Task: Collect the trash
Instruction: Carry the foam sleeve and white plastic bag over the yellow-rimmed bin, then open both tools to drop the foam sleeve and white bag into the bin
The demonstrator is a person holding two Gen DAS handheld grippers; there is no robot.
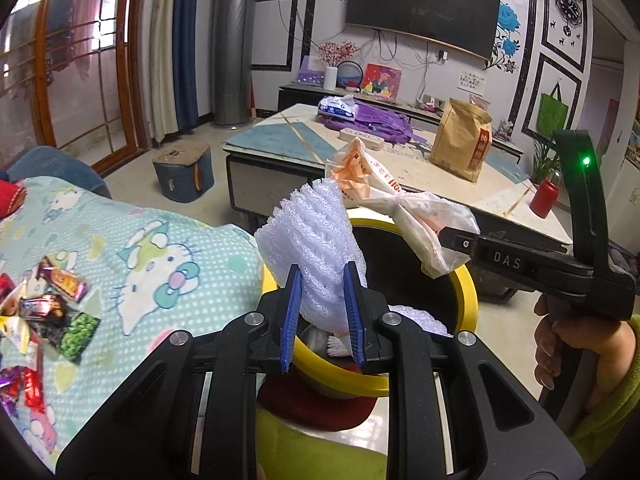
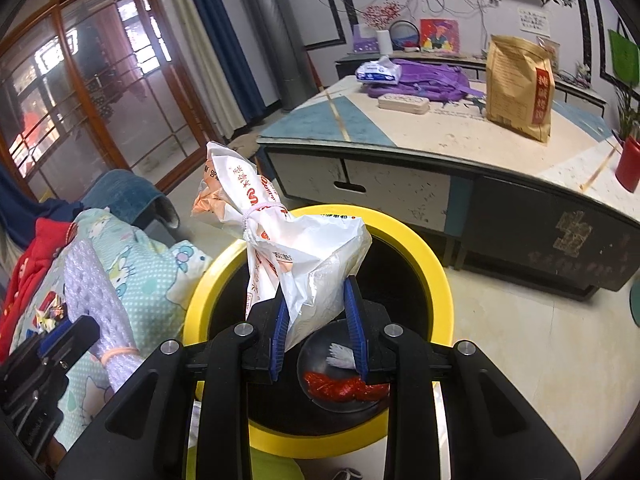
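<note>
Trash hangs over the round yellow-rimmed black bin (image 2: pixel 436 280) from both tongs. The left gripper (image 1: pixel 323 312) is closed on a white ribbed foam net sleeve (image 1: pixel 316 240); the right gripper (image 2: pixel 318 328) pinches a knotted white-and-orange plastic bag (image 2: pixel 288 248). The light foam, near the bin's left rim, could drift onto the Hello Kitty blanket (image 1: pixel 160 248) beside it if released there. Coloured snack wrappers (image 1: pixel 48 304) remain on that blanket.

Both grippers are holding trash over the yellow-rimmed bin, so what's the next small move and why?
Probably open the right gripper first. Its tied white plastic bag hangs over the mouth of the yellow-rimmed bin, so it should drop inside. The left gripper with the white foam netting is near the rim.
</note>
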